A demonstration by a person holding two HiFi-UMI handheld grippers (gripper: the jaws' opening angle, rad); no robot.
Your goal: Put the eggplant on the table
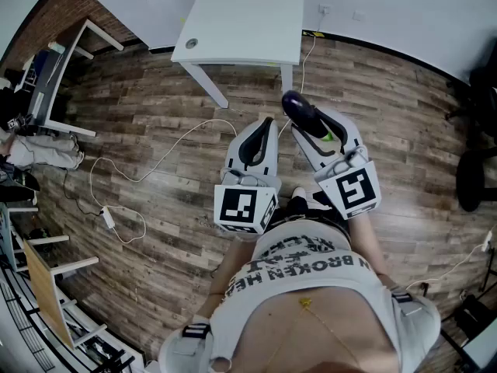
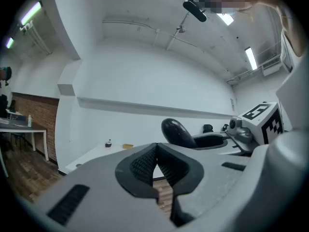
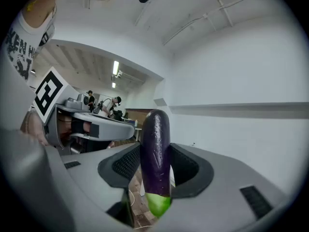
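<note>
Well short of the table (image 1: 233, 22), the left gripper (image 1: 266, 127) holds its jaws together on nothing, and beside it the right gripper (image 1: 317, 129) clamps the eggplant (image 1: 299, 107). Its glossy skin could probably slip out of that grip during the reach toward the table. It stands upright between those jaws, green cap below, dark end above.

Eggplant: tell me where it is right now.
The eggplant is clamped between the right gripper's jaws, held over the wood floor just short of the white table, beside the shut left gripper.
</note>
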